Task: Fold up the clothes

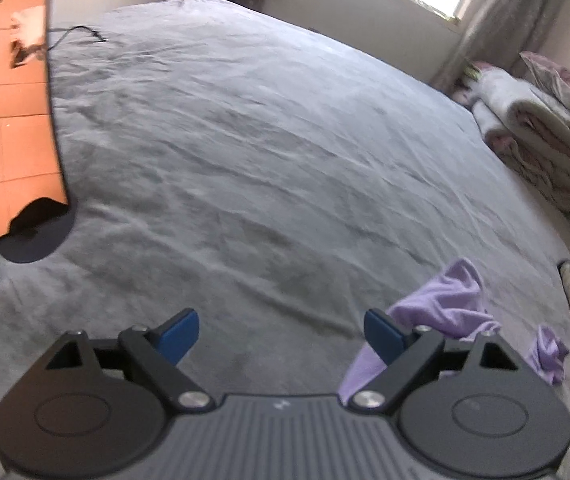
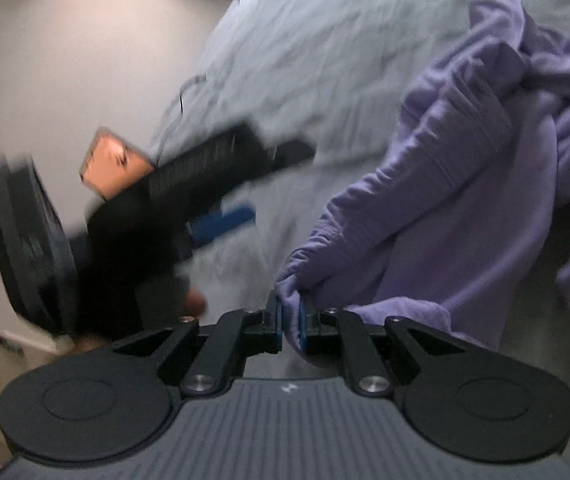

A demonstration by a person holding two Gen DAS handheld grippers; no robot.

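Lilac garment (image 2: 465, 184) bunched and rumpled, no flat panel or crisp crease anywhere visible; draped in heavy folds from a pinched edge, trailing down onto the grey bed (image 2: 325, 40). Right gripper (image 2: 290, 320) clamped on a small wad of that lilac cloth, blue pads pressed to the fabric from both sides, lifting one corner or hem clear of the bedding. Left gripper (image 1: 281, 334) spread wide with nothing between its blue pads, hovering over bare bedding, the garment (image 1: 445, 300) lying just to its right near the bed's edge. Same left gripper (image 2: 221, 220) seen blurred in the right wrist view, so probably in motion, though hard to say where headed.

As for progress: nothing resembling a finished fold. No stacked layers, no squared outline, sleeves not distinguishable in the heap. Fits either an early pick-up from a pile or a shake-out between folds; not settled by this one moment. Left to do, judging by the cloth's state: spreading flat on the bed, then folding in full.

Elsewhere: an orange-lit phone screen (image 1: 9, 112) on a stand at the left of the bed, a thin black cable (image 1: 77, 34) beyond it, and rolled pale blankets (image 1: 537, 140) stacked at the far right by the curtain.
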